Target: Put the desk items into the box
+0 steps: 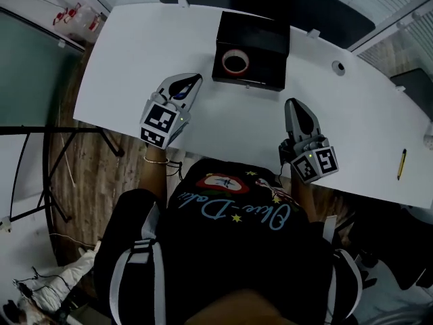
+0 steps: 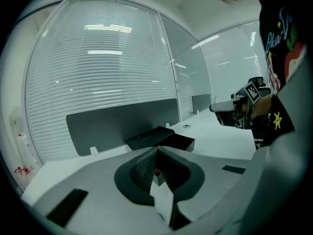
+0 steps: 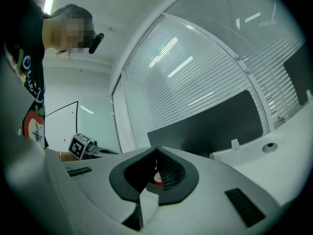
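While pointing toward the box (image 1: pixel 268 65) above the desk (image 1: pixel 128 66), left tool (image 1: pixel 195 79) and right tool (image 1: pixel 292 104) are both pressed together.

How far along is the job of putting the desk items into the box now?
Done: the tape lies in the box. In hand: nothing; the left gripper and the right gripper are shut and empty over the desk. Left: the pen near the desk's right edge is not yet in the box.
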A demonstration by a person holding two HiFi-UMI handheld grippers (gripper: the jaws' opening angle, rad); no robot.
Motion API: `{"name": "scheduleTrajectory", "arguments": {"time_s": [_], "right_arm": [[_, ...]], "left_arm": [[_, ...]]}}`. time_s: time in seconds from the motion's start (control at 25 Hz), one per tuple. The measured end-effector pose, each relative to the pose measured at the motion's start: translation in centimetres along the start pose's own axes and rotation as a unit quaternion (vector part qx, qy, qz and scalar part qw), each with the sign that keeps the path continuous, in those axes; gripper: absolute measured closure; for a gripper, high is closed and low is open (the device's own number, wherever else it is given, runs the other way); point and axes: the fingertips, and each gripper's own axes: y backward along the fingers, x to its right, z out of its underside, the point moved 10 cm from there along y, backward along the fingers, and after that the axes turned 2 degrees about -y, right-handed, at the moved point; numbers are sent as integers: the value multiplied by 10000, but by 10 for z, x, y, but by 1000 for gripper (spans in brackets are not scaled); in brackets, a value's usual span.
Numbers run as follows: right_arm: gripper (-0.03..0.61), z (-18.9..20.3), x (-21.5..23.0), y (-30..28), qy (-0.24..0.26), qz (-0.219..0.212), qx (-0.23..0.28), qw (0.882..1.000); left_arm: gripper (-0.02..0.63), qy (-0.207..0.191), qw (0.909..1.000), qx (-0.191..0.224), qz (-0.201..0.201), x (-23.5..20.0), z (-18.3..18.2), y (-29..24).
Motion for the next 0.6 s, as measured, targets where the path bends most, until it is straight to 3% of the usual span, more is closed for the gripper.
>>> {"name": "scheduleTrajectory", "arguments": {"time_s": [0.32, 0.52, 0.6], "right_arm": [[561, 13, -7, -23, -200, -388, -77, 9990], [561, 15, -8, -26, -216, -400, -94, 9989], [561, 15, -9, -25, -229, -335, -78, 9991]], "left_arm": [[591, -6, 9980, -381, -505, -9, 21, 36], [580, -516, 9912, -1163, -372, -10, 50, 35], [580, -597, 9894, -1293, -288, -10, 58, 33]]}}
